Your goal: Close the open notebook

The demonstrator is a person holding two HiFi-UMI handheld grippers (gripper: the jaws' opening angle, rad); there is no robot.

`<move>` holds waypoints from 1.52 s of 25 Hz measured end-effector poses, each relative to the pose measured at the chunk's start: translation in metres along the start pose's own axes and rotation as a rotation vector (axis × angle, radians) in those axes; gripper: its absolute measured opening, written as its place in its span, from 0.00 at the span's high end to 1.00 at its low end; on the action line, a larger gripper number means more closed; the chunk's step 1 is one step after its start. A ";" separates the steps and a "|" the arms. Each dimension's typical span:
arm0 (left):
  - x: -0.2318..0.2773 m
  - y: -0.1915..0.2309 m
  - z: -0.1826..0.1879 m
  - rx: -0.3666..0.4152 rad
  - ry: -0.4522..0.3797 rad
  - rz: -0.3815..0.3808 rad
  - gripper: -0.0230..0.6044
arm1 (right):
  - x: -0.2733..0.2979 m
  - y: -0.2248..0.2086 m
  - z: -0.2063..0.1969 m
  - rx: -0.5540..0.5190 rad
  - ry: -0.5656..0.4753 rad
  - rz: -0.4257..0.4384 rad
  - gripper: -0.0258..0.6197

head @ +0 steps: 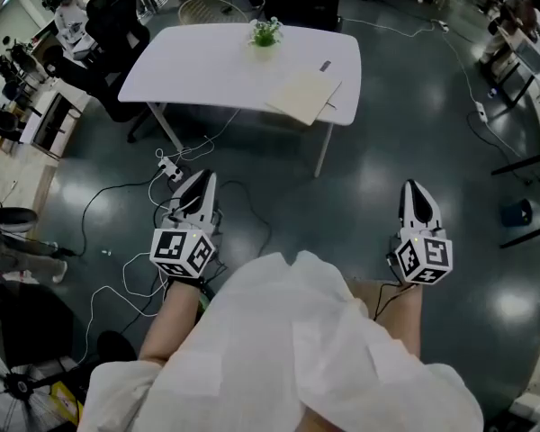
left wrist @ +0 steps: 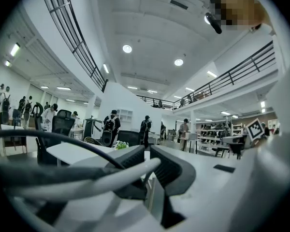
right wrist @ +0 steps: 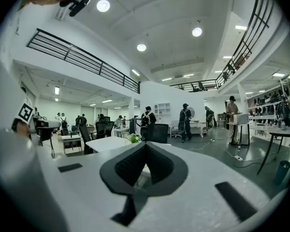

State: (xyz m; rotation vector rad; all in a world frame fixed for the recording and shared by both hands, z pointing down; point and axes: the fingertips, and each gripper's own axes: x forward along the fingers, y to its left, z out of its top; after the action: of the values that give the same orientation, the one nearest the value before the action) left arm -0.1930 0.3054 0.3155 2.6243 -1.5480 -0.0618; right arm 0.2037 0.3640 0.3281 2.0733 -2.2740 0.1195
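Notebook [head: 303, 94] shares table [head: 207, 61] with plant [head: 265, 32], power strip [head: 170, 170] nearby.

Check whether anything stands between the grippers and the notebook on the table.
Nothing visible does. The notebook lies at the near edge of the table; the left gripper and right gripper face it across the floor.
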 end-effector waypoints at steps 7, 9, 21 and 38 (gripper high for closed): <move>0.005 0.010 -0.002 -0.002 0.001 0.003 0.91 | 0.012 0.006 0.000 -0.004 -0.003 0.012 0.96; 0.005 0.014 -0.002 -0.004 0.001 0.004 0.91 | 0.014 0.009 0.005 0.007 -0.036 0.016 0.96; 0.019 0.024 -0.005 -0.021 0.013 -0.001 0.91 | 0.030 0.009 0.009 -0.018 -0.045 -0.005 0.95; 0.135 0.016 -0.007 -0.023 0.048 0.020 0.91 | 0.139 -0.058 0.001 0.016 -0.003 0.030 0.95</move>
State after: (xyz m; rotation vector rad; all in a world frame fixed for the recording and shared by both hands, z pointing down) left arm -0.1409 0.1796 0.3256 2.5733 -1.5481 -0.0149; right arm 0.2483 0.2206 0.3416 2.0490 -2.3147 0.1368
